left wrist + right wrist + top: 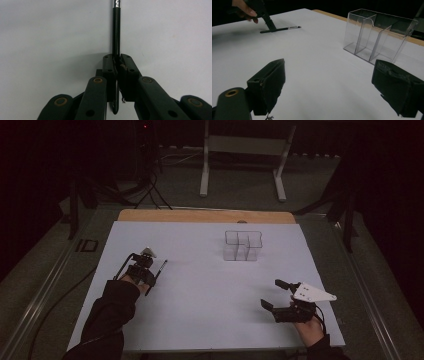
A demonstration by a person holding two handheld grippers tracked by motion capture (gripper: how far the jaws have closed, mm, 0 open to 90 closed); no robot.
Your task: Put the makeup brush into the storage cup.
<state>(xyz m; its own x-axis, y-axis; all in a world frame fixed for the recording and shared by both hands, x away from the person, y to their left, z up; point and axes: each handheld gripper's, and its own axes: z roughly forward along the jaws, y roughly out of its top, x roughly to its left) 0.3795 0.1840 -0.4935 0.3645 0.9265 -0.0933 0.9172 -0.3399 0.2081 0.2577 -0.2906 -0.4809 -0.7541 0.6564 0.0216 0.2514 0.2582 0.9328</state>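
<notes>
slim black pen [116, 32] with silver tip, flat on the table.

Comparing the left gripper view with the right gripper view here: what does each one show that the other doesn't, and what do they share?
Left gripper view alone: a close look at the left gripper shut on the black pen, its shaft running between the jaws and its silver tip pointing away.

Right gripper view alone: the right gripper open with nothing between its jaws, the clear plastic organizer with its compartments, and the table's wooden edge.

Both: the white table surface and the pen with the left gripper clamped on it, seen far off in the right gripper view.
</notes>
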